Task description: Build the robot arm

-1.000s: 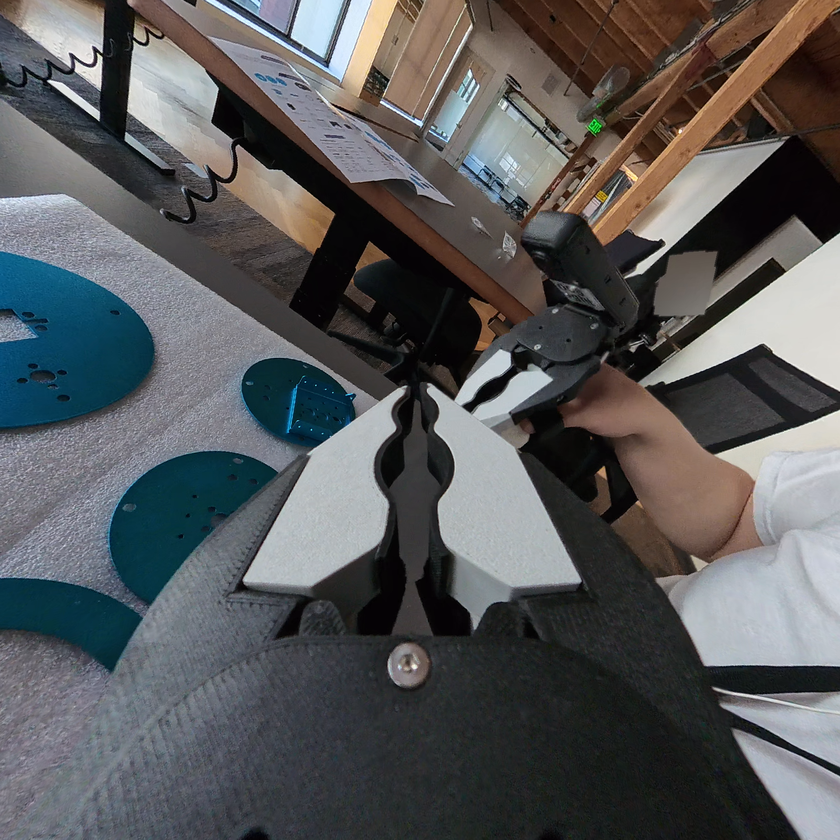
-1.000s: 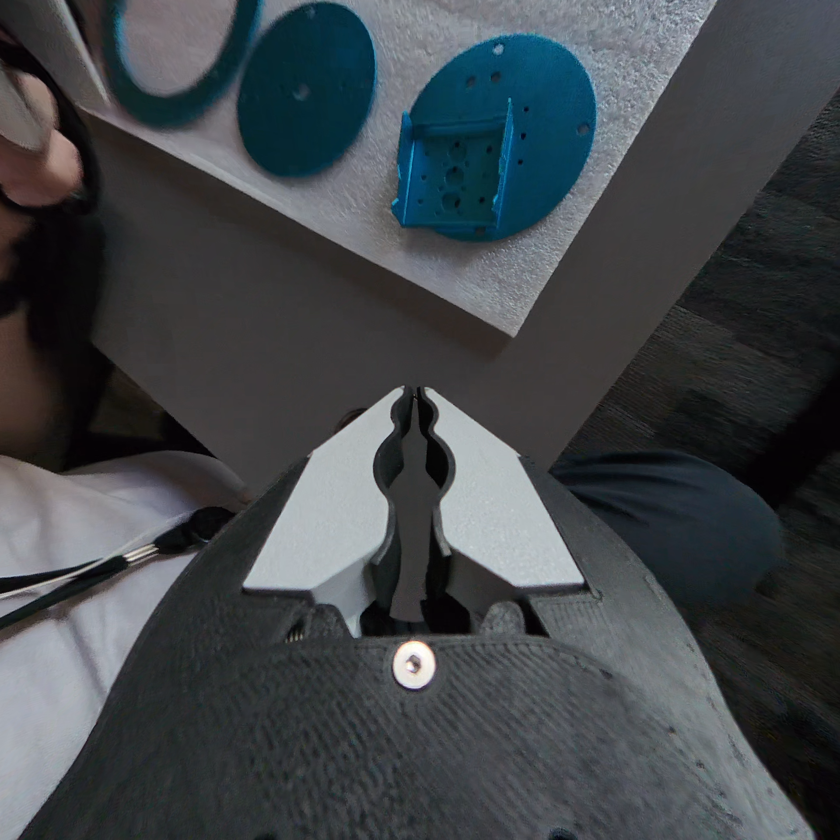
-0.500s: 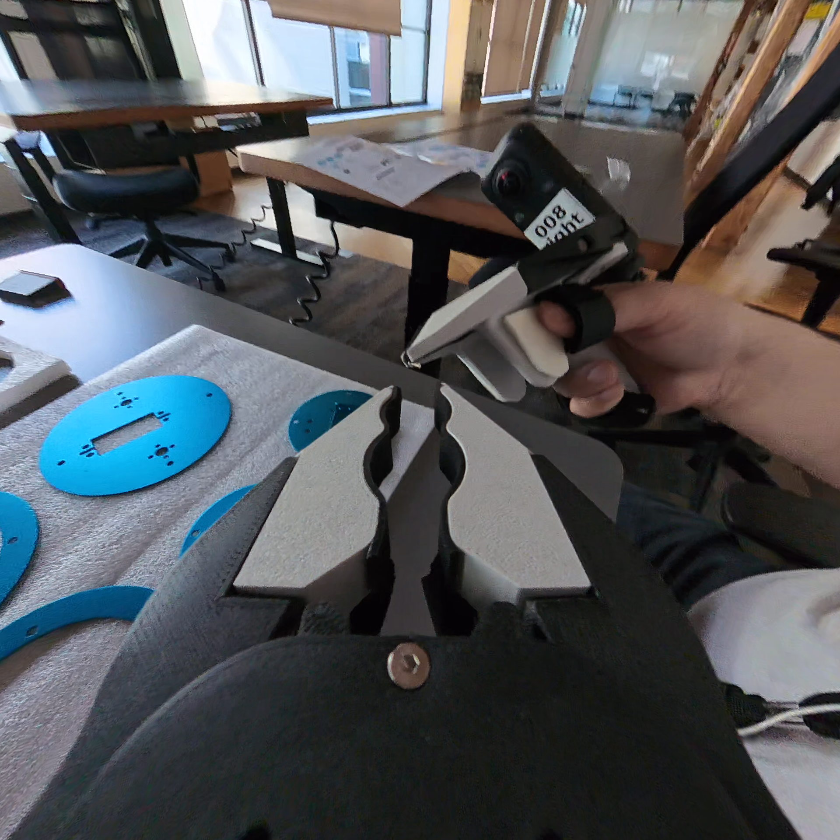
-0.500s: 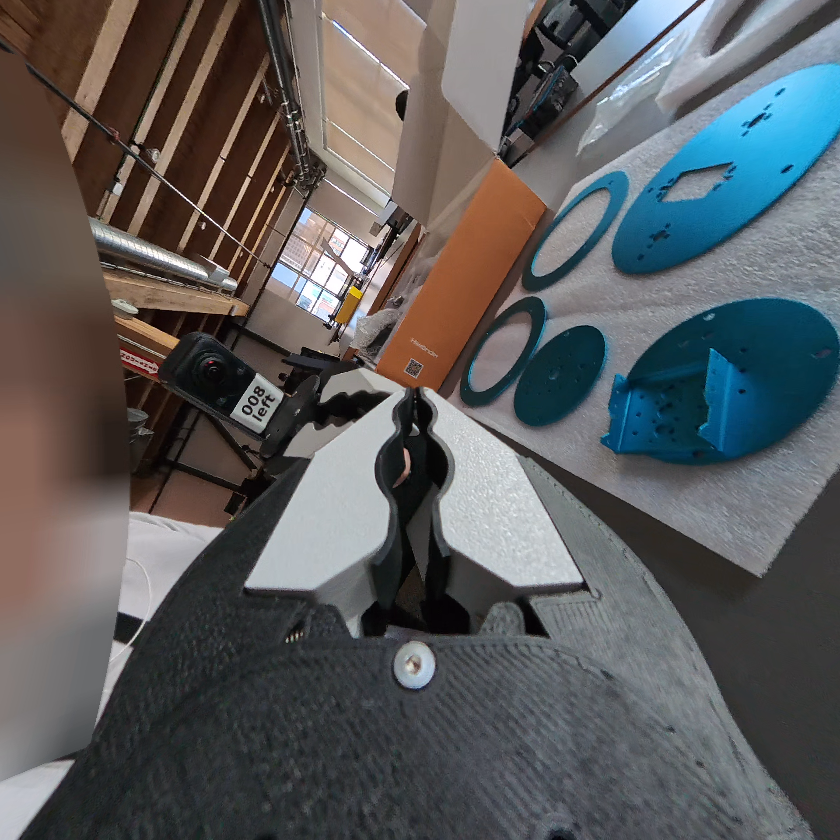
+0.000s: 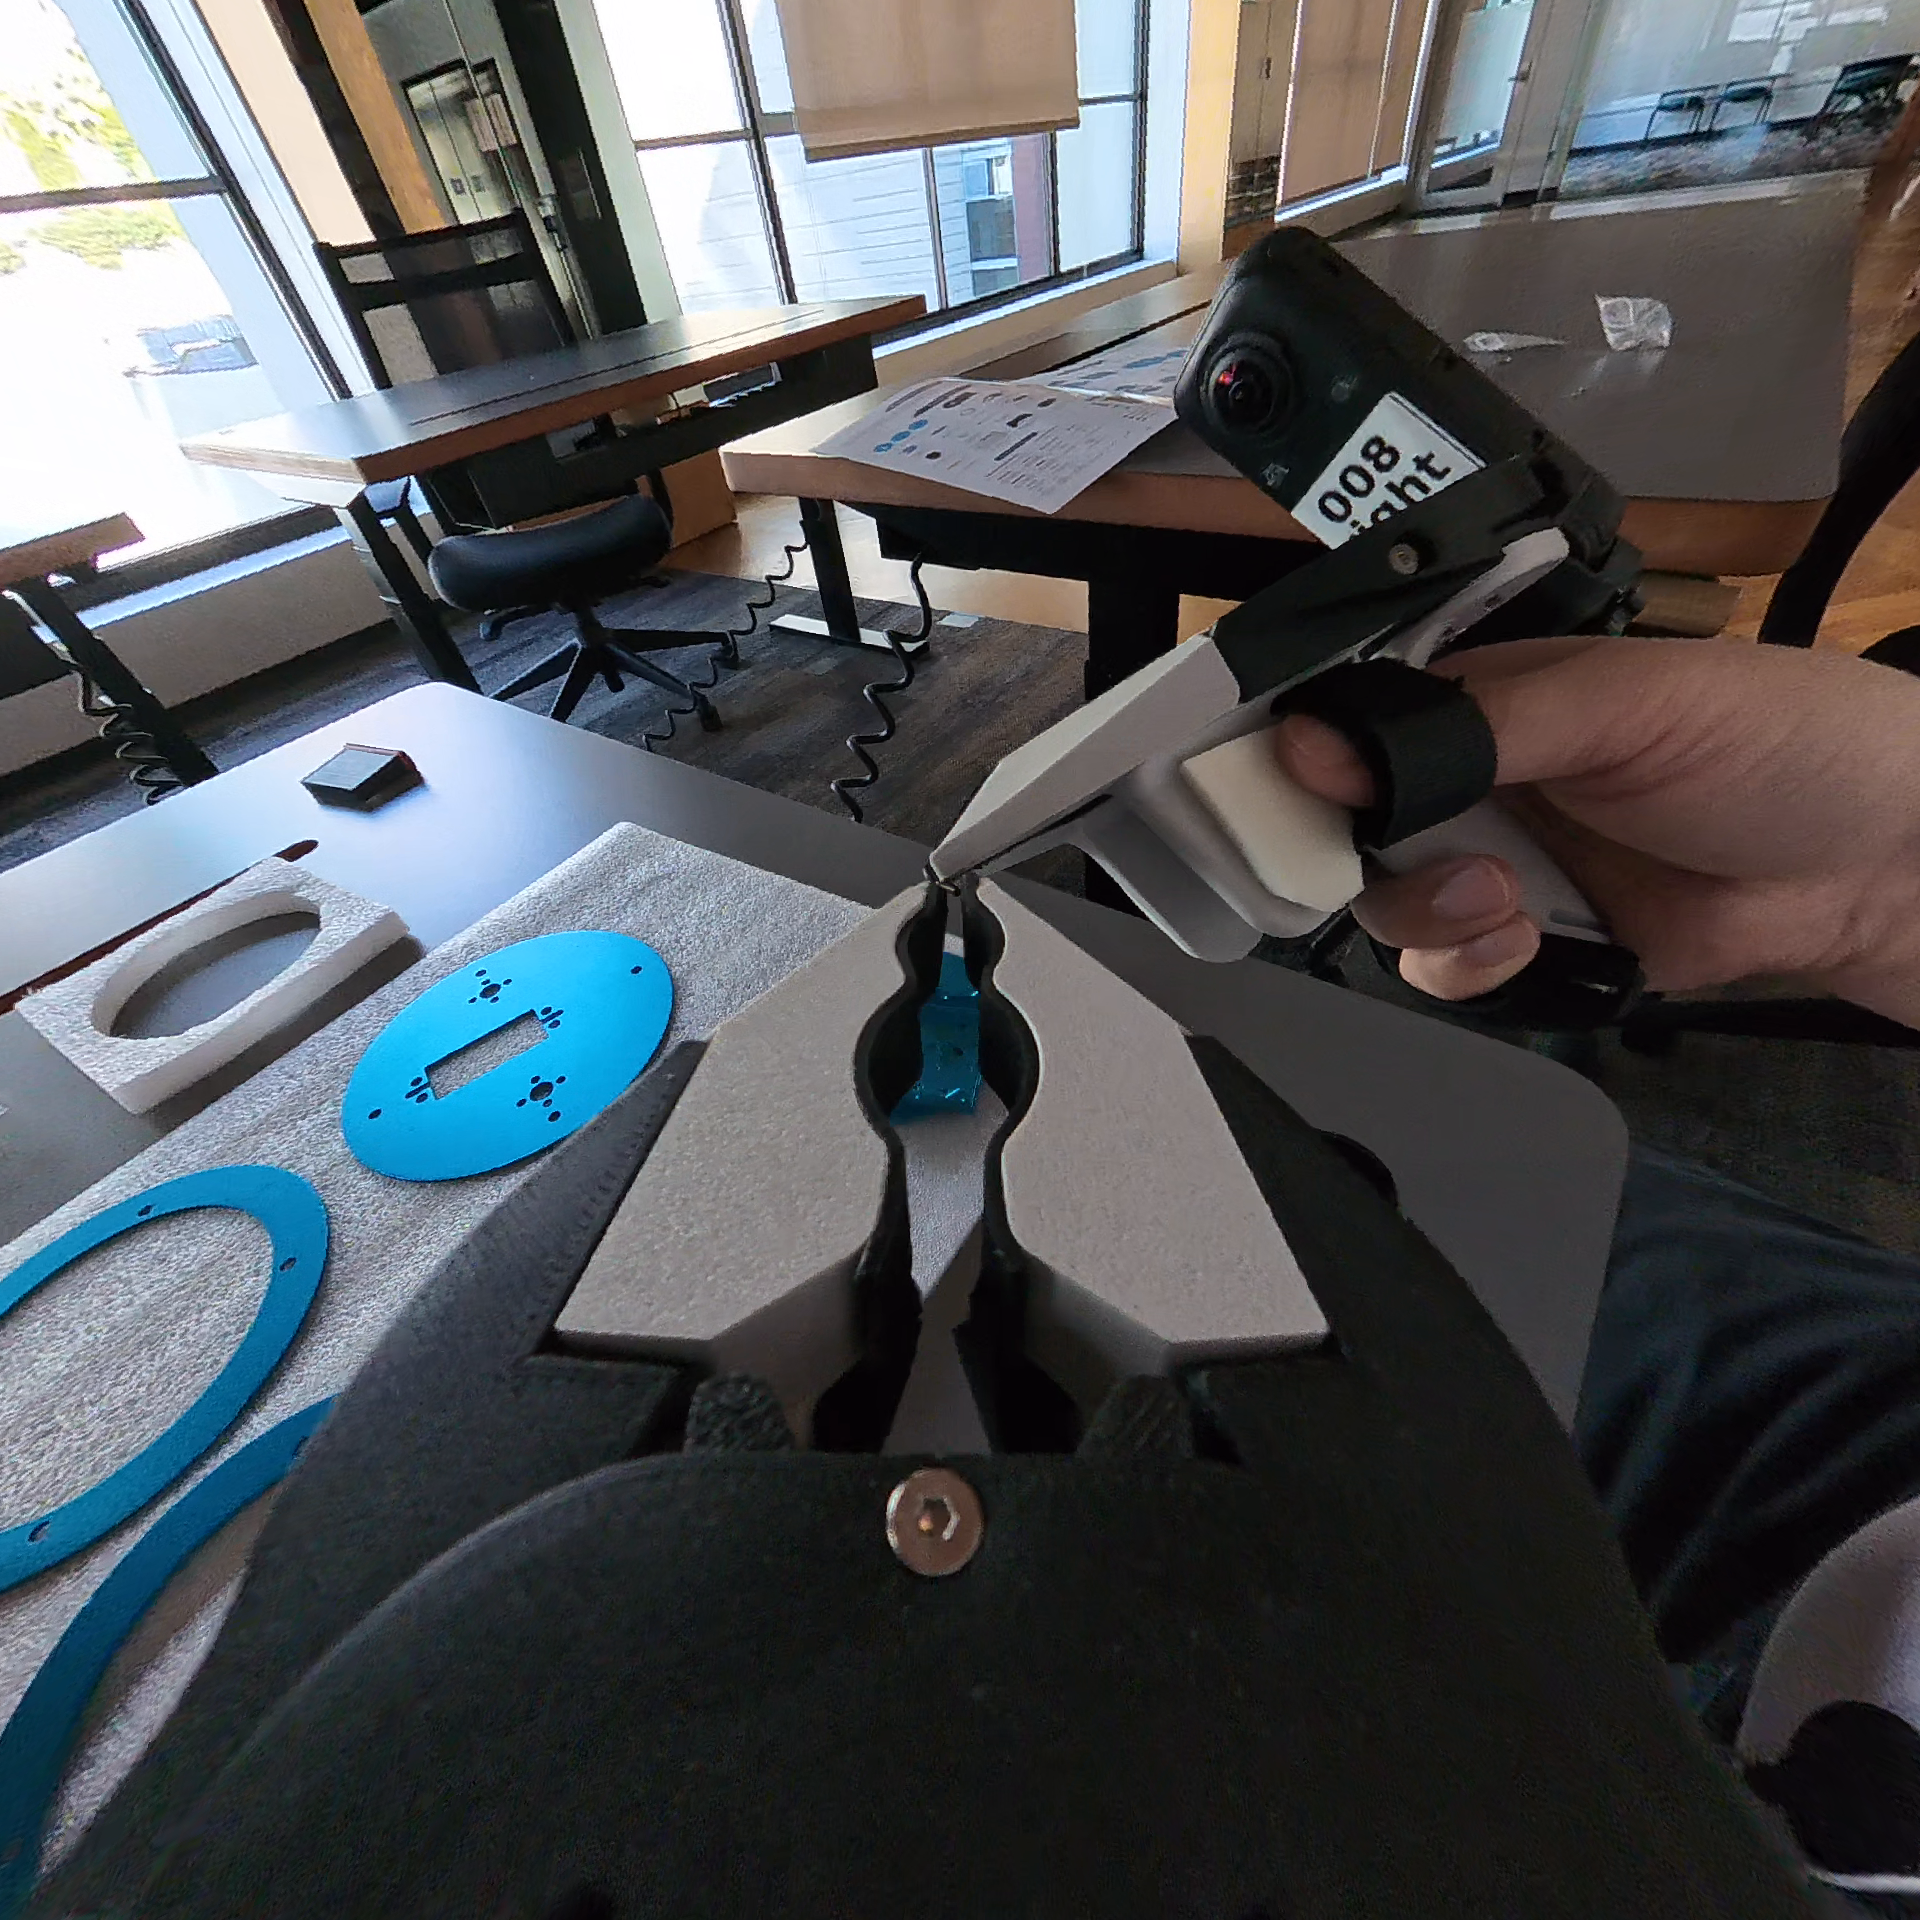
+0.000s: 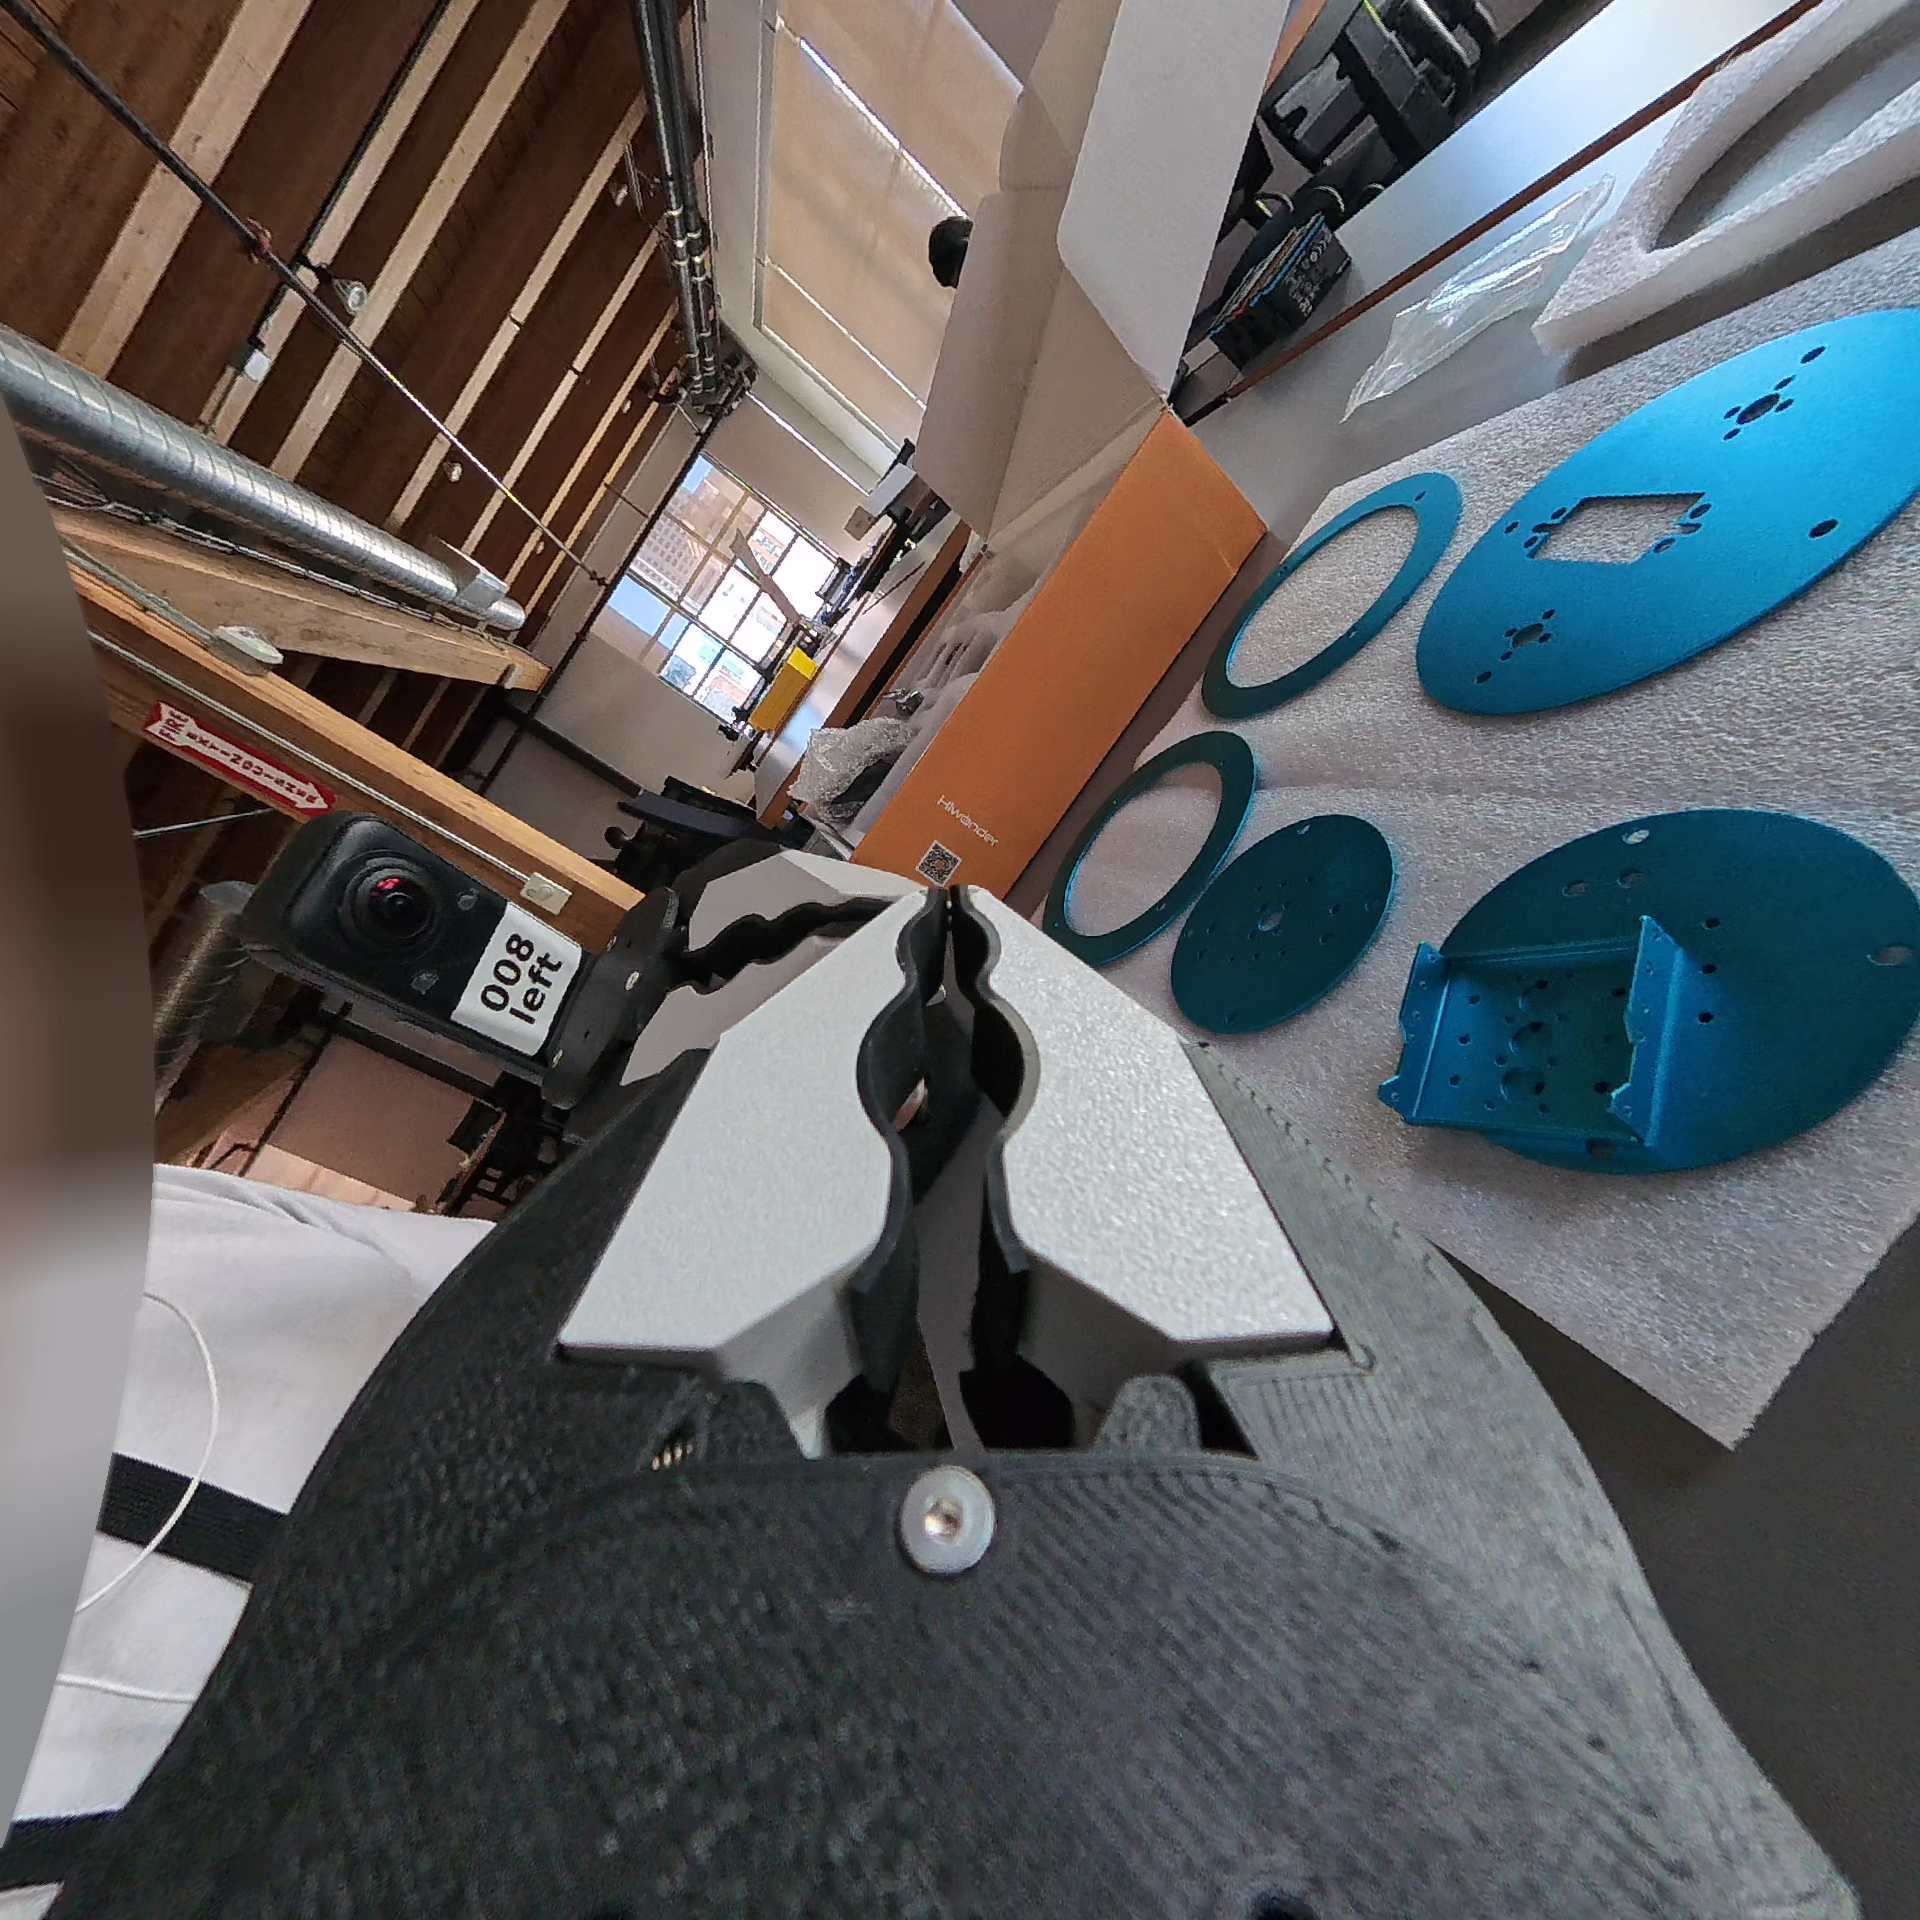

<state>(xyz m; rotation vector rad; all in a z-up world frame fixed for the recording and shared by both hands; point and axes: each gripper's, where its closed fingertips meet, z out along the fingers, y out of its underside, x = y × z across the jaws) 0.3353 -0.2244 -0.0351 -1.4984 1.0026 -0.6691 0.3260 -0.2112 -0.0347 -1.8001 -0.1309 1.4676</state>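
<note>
Two grippers meet tip to tip above the near edge of your worktop (image 5: 582, 790). Your left gripper (image 5: 948, 906) is slightly parted and holds nothing; your right gripper (image 6: 948, 896) is closed and empty. Below them, on a white foam sheet (image 6: 1558, 1278), lie blue metal parts: a disc carrying a bracket (image 6: 1704, 987), a smaller disc (image 6: 1283, 925), two rings and a large plate (image 6: 1683, 520).

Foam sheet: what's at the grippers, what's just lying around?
At the grippers: left gripper, slightly open, empty; right gripper, shut, empty; their tips close together, bracket disc nearest.

Lying around: foam sheet, cutout disc, small disc, two rings, foam block, orange box.
</note>
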